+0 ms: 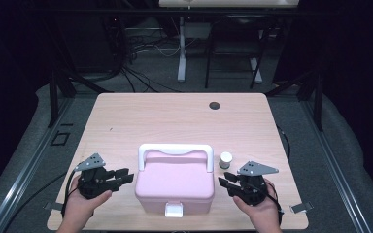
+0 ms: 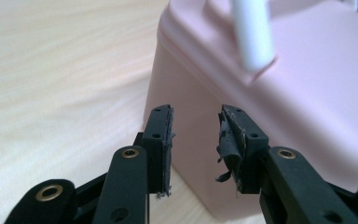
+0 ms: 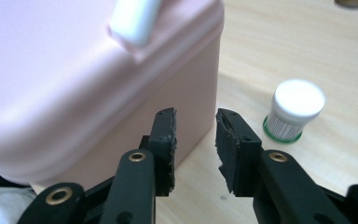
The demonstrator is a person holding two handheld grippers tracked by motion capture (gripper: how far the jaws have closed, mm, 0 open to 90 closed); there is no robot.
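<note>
A pink box (image 1: 175, 184) with a white handle (image 1: 175, 149) and a white front latch (image 1: 173, 210) stands near the table's front edge. My left gripper (image 1: 126, 175) hangs just off the box's left side, open, nothing between its jaws; in the left gripper view the pink box (image 2: 279, 102) wall lies right beyond my left gripper (image 2: 196, 135). My right gripper (image 1: 225, 180) is beside the box's right side, open and empty. The right gripper view has my right gripper (image 3: 195, 135) facing the box's (image 3: 84, 88) corner, with a small white-capped bottle (image 3: 293, 109) on the table beyond.
The small white-capped bottle (image 1: 226, 159) stands on the wooden table (image 1: 175, 116) just right of the box. A dark round hole (image 1: 214, 105) sits near the table's far edge. Beyond the table are desk legs and cables on the floor.
</note>
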